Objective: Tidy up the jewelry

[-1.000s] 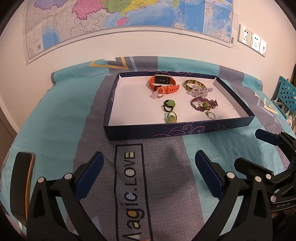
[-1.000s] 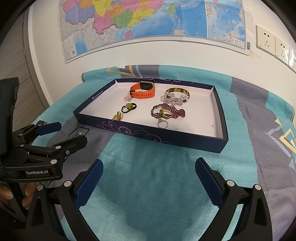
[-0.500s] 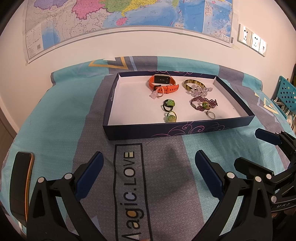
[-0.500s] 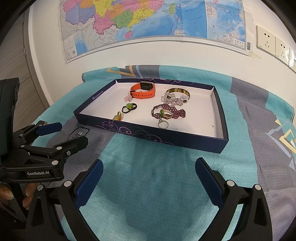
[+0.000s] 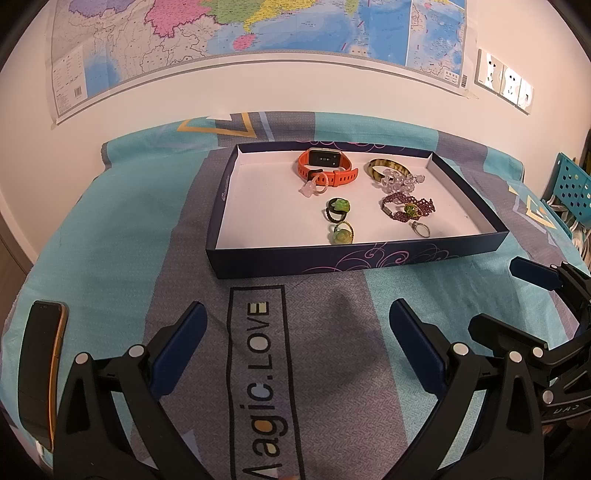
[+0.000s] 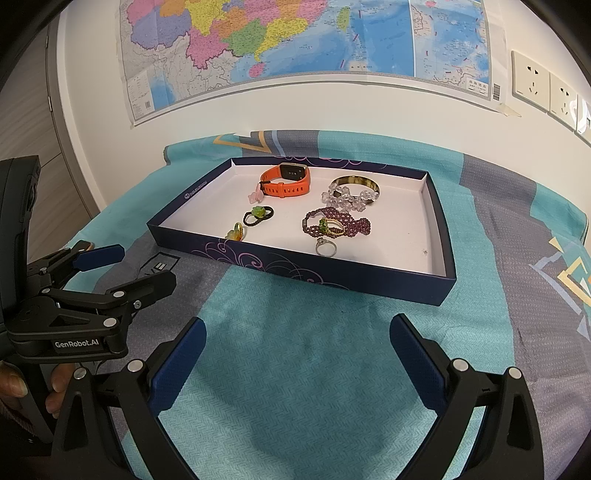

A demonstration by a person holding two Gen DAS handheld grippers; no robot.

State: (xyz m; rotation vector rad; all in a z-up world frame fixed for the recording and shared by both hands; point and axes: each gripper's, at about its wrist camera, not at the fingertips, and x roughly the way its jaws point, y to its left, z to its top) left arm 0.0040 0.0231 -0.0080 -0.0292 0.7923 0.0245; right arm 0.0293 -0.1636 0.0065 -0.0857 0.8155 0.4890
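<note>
A dark blue tray (image 5: 354, 264) (image 6: 299, 271) with a white floor lies on the patterned cloth. In it are an orange watch (image 5: 325, 166) (image 6: 286, 181), a brown bangle (image 5: 386, 168) (image 6: 356, 183), a clear bead bracelet (image 5: 400, 181) (image 6: 343, 195), a purple bead bracelet (image 5: 406, 208) (image 6: 336, 225), a silver ring (image 5: 421, 229) (image 6: 325, 248), two green-stone rings (image 5: 338, 206) (image 5: 341, 233) (image 6: 258, 214) (image 6: 236, 233) and a small pink piece (image 5: 310, 189). My left gripper (image 5: 297, 332) (image 6: 125, 267) and my right gripper (image 6: 295, 343) (image 5: 498, 291) are open and empty, in front of the tray.
A dark phone (image 5: 38, 365) with an orange edge lies at the cloth's front left. A wall map (image 5: 258, 29) and sockets (image 5: 504, 83) are on the wall behind. A teal perforated bin (image 5: 570, 192) stands at the right.
</note>
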